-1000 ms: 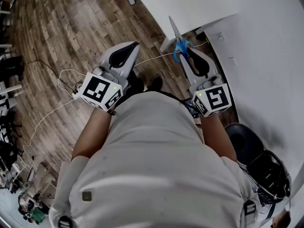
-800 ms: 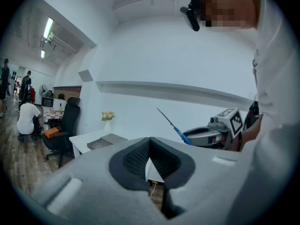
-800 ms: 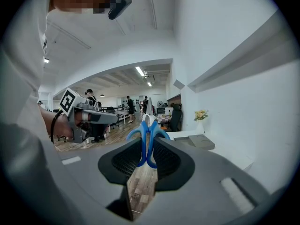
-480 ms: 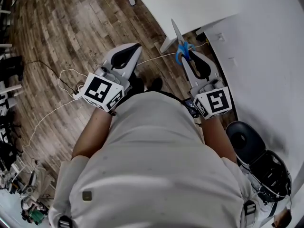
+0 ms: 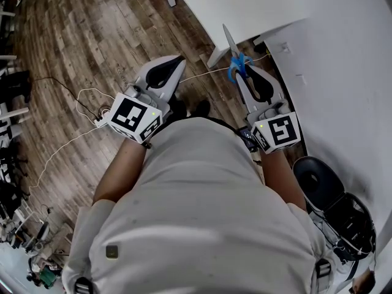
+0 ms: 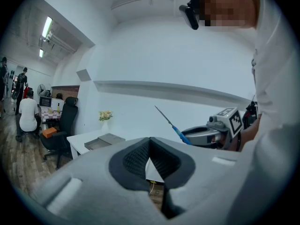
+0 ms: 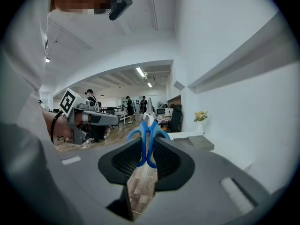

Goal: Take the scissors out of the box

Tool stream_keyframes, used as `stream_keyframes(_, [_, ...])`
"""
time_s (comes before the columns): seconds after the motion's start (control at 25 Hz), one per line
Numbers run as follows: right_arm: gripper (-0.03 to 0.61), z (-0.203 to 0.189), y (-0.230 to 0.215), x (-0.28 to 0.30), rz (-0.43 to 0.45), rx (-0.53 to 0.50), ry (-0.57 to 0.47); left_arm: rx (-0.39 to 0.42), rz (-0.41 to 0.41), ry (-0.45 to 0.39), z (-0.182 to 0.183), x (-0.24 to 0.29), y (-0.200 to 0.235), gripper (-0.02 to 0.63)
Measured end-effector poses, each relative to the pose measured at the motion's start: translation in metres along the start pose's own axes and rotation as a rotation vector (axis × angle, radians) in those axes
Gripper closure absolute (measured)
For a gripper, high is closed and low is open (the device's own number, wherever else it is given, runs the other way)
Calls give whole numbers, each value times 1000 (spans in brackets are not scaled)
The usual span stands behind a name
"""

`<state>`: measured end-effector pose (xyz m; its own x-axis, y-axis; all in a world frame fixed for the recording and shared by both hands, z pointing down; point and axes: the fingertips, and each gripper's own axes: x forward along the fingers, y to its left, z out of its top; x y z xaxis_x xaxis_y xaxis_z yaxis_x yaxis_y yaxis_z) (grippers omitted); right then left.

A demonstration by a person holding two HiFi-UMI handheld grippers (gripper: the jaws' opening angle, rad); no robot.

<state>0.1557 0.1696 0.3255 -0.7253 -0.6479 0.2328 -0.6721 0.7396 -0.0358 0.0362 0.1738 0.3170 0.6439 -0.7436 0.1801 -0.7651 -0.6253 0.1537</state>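
Note:
My right gripper (image 5: 241, 71) is shut on the blue handles of the scissors (image 5: 235, 65), whose grey blades point up and away toward the white table (image 5: 257, 5). In the right gripper view the blue loops of the scissors (image 7: 147, 146) sit pinched between the dark pads. My left gripper (image 5: 177, 61) hangs over the wood floor at about the same height, its jaws shut with nothing in them. From the left gripper view the scissors (image 6: 174, 127) stick up from the right gripper (image 6: 206, 134). A flat grey box (image 6: 104, 141) lies on the white table.
The person's torso fills the lower head view. A white wall runs along the right, with a black round seat (image 5: 315, 179) below it. White cables (image 5: 86, 103) trail over the wood floor. In the distance are desks, a black office chair (image 6: 61, 130) and several people.

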Motion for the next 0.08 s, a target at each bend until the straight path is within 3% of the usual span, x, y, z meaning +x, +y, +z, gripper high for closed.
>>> stream_keyframes(0.08, [482, 1, -1, 1, -1, 1, 1, -2, -3, 2, 0, 2, 0, 612])
